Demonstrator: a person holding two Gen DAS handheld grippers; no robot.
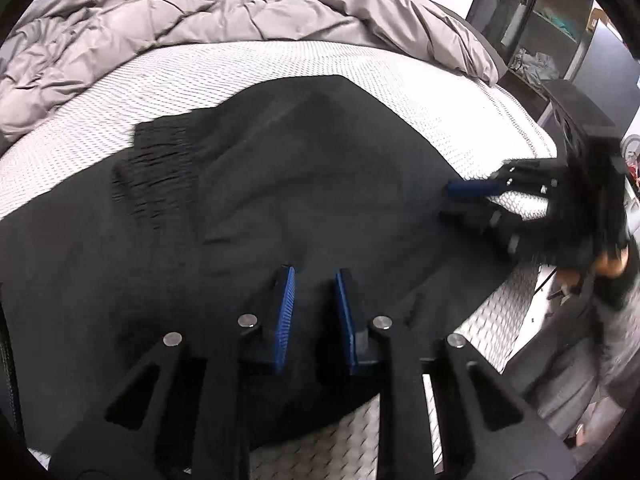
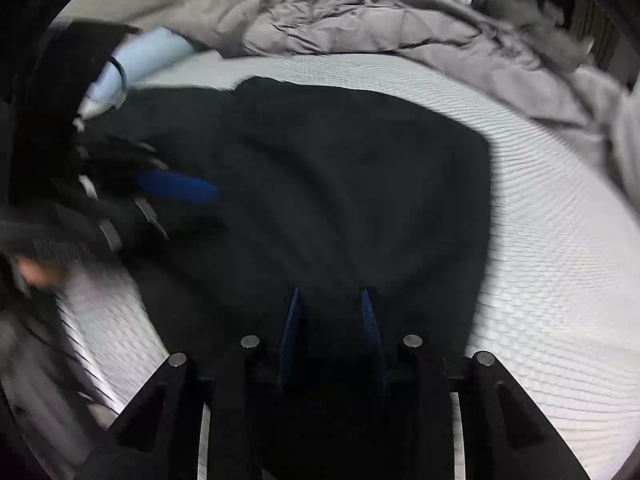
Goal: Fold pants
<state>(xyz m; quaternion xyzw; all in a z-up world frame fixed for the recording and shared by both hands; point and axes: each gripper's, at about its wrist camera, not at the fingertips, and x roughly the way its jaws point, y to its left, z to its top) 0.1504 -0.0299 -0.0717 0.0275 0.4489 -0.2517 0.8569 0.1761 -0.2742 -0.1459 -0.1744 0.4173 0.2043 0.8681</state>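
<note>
Black pants (image 1: 280, 184) lie spread on the white mattress (image 1: 240, 64), with the ribbed elastic waistband (image 1: 160, 160) at upper left. My left gripper (image 1: 314, 276) is open and empty, its blue pads just above the near part of the pants. The right gripper shows in the left wrist view (image 1: 460, 200) at the pants' right edge, open. In the right wrist view the pants (image 2: 340, 184) fill the middle, my right gripper (image 2: 330, 294) is open over their near edge, and the left gripper (image 2: 192, 196) appears blurred at left.
A rumpled grey duvet (image 1: 180, 12) is heaped along the far side of the bed (image 2: 360, 16). Dark shelves (image 1: 552, 28) stand beyond the bed's right side. Bare mattress (image 2: 560, 240) lies to the right of the pants.
</note>
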